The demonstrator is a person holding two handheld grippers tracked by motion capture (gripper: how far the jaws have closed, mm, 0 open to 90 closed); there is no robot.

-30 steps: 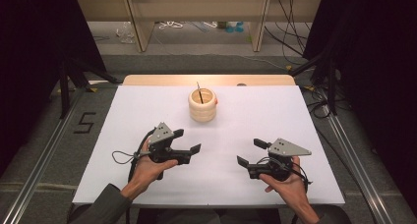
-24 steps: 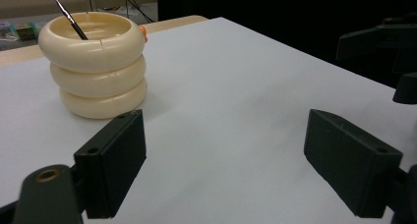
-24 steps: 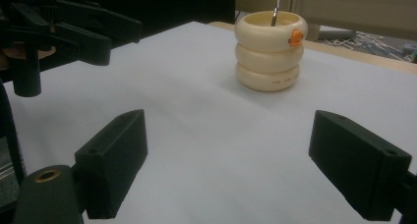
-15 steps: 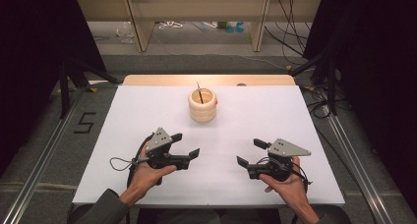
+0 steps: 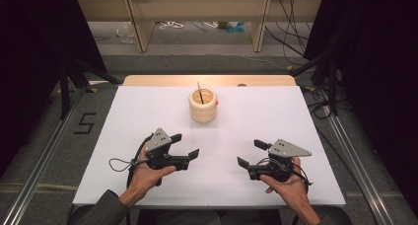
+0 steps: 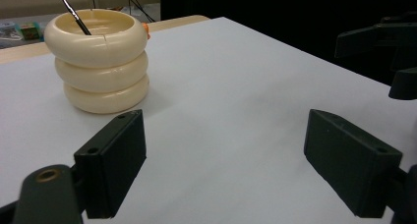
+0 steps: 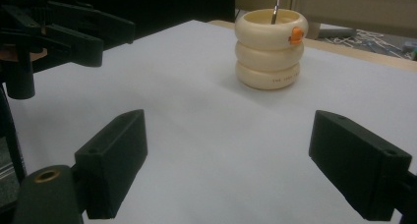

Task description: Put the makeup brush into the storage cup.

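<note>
- High view: a cream ribbed cup (image 5: 202, 105) was seen in the upper middle of the frame, standing upright on the white table (image 5: 148, 111), with a thin dark stick (image 5: 199, 93) leaning inside it.
- The left gripper (image 5: 186, 147) was held in the lower left of the frame and the right gripper (image 5: 250, 153) in the lower right. Both were well apart from the cup, and nothing was gripped by either.
- The step in hand was judged to be the approach, with no reach yet made. The next move would call for one gripper to be carried up the frame toward the cup, probably to steady it or to take the stick.
- Left gripper view: the cup (image 6: 97, 59) was shown in the upper left as three stacked rounded rings, smooth and glossy, with the stick (image 6: 73, 11) slanting out over its rim. The jaws at the bottom were spread wide with bare table between them. Part of the other gripper was seen at the upper right edge.
- Right gripper view: the cup (image 7: 271, 47) was placed in the upper middle right, with a small orange tab (image 7: 296, 34) on its top ring and faint small lettering on its lowest ring. The stick (image 7: 276, 6) stood nearly upright. The jaws were likewise spread wide and empty.
</note>
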